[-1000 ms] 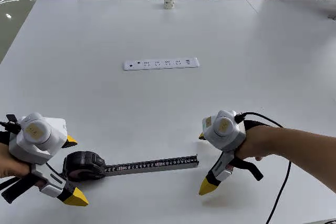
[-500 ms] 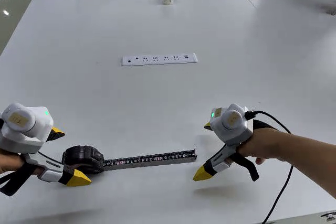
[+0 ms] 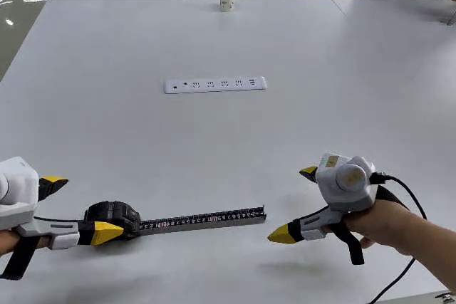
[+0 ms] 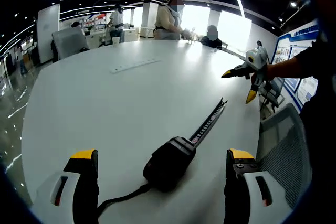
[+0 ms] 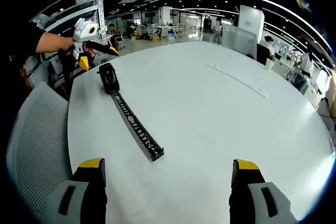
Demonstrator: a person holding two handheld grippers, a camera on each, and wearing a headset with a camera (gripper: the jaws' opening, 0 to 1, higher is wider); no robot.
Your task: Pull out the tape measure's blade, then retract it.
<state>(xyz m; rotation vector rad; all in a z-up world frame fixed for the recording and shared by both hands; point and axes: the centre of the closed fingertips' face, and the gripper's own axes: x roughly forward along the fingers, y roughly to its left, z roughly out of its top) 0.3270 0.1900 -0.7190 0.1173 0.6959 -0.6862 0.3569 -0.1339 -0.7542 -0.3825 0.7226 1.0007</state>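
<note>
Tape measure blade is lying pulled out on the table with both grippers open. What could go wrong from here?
1. The case sits loose between the left gripper's open jaws; if the blade springs back, the case may skid or the blade whip.
2. The case's black strap trails toward the left gripper and could get pinched instead of the case.
3. The blade's end lies flat on the table, apart from the right gripper, so regrasping it may slip.
</note>
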